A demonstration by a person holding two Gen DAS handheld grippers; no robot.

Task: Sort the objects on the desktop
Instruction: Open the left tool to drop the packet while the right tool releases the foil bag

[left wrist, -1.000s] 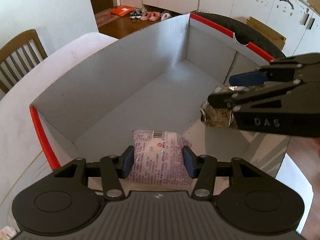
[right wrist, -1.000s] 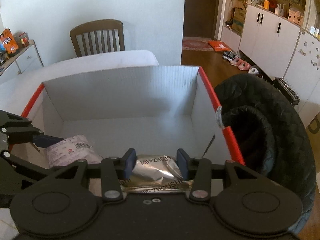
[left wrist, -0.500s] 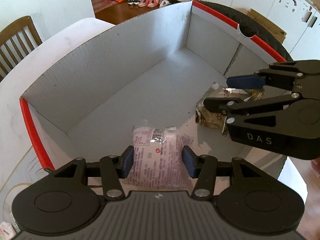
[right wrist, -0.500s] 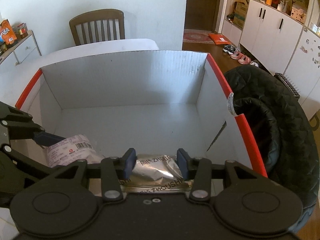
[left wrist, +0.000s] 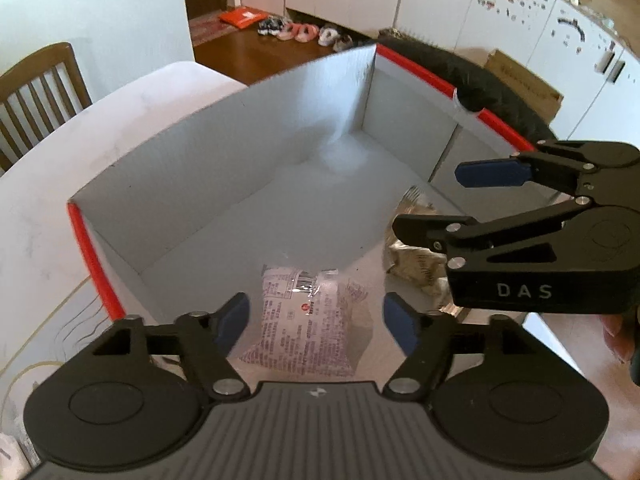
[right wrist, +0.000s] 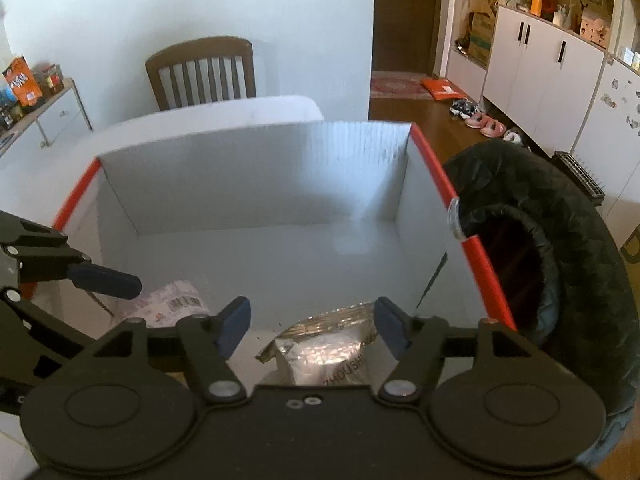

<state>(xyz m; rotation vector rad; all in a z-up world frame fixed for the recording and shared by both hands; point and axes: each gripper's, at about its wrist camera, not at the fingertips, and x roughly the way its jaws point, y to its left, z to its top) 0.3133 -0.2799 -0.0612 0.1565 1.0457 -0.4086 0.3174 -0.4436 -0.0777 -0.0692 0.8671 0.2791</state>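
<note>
Over the red-edged box [left wrist: 96, 264] now, both packets going in: my left hand-held gripper [left wrist: 316, 320] is opening, pads clear on both sides of the pink printed packet [left wrist: 308, 320], which lies on the box floor near the front wall. I'd say let the jaws finish spreading, then lift straight up so nothing snags the wrapper. A barcode shows on it; the small print is too fine to read. To the right, my right hand-held gripper [right wrist: 310, 322] is opening too, the silver foil packet [right wrist: 324, 356] loose below it, lettered "ZHOUSH…". The gripper's side reads "DAS".
</note>
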